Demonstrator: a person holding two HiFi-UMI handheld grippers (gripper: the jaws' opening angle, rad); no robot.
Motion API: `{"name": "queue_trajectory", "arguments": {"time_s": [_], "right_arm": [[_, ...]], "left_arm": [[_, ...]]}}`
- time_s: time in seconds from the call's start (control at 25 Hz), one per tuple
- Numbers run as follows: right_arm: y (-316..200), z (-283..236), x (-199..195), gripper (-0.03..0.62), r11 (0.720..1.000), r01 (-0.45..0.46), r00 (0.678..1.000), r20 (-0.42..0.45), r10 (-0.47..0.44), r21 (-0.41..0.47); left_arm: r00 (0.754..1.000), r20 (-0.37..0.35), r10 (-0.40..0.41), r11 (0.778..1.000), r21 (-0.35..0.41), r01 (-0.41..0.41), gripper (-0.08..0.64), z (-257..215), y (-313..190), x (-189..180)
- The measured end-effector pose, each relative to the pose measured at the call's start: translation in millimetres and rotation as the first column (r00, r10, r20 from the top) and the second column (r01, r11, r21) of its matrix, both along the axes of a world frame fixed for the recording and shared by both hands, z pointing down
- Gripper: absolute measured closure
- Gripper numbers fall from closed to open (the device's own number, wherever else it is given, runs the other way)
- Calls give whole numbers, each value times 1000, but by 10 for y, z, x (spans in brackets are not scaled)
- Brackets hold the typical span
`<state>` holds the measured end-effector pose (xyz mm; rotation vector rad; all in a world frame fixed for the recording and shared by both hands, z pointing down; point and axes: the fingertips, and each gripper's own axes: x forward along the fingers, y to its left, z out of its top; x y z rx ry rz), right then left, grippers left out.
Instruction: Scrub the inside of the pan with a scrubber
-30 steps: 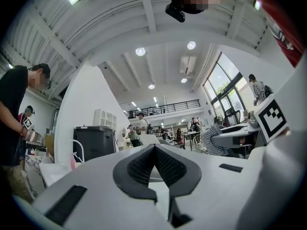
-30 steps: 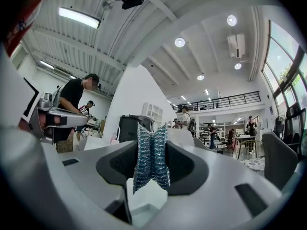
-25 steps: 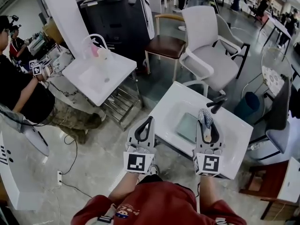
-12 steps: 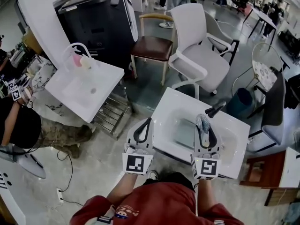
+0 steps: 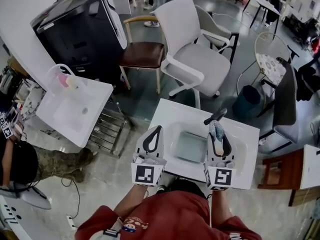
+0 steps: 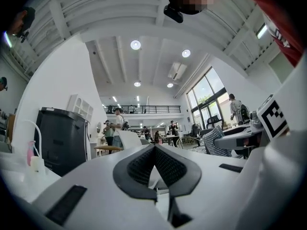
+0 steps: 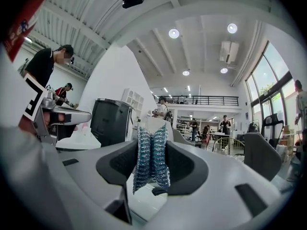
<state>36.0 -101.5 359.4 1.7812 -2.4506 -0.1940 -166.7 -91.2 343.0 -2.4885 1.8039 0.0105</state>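
Observation:
A white sink table (image 5: 170, 109) stands just ahead of me, and what looks like a grey square pan (image 5: 192, 146) lies in its basin. A black handle (image 5: 216, 116) sticks up at the basin's far right. Over the sink's near edge, my right gripper (image 5: 217, 132) is shut on a blue-grey mesh scrubber (image 5: 216, 128), which stands pinched upright between the pads (image 7: 151, 152). My left gripper (image 5: 152, 140) hangs over the sink's left near corner, its pads (image 6: 139, 166) pressed together with nothing between them. Both gripper views look level across the room and miss the pan.
A second white sink table (image 5: 75, 109) with a pink bottle is at the left, with a wire rack (image 5: 107, 129) beside it. Behind stand a black cabinet (image 5: 80, 29), a brown-seated chair (image 5: 142, 54), a white office chair (image 5: 192, 59) and a teal bin (image 5: 247, 101). A person (image 5: 20, 164) sits at far left.
The view has swung so the sink table now lies lower and closer under both grippers. The grippers keep their pose, the right still pinching the scrubber.

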Motion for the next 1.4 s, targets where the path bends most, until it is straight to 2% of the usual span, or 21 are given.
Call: {"name": "queue_trajectory", "arguments": {"time_s": [0.24, 0.52, 0.72, 1.08, 1.4], "right_arm": [[-385, 13, 393, 410, 1000, -15, 1000, 16, 16, -15], [-730, 188, 780, 410, 998, -27, 1000, 14, 28, -51], [-889, 213, 945, 410, 995, -72, 997, 30, 74, -68], [-1002, 211, 849, 410, 987, -139, 990, 17, 140, -83], [-936, 198, 702, 410, 983, -166, 986, -18, 165, -84]], "left_arm": [[999, 20, 35, 999, 16, -35, 552, -71, -477, 487], [999, 23, 46, 997, 54, -47, 552, -83, -919, 875], [993, 50, 108, 994, 24, -109, 552, -69, -1141, 1086], [979, 49, 200, 980, -4, -200, 552, 22, -1367, 1105], [973, 29, 229, 973, -9, -229, 552, 69, -1332, 967]]}}
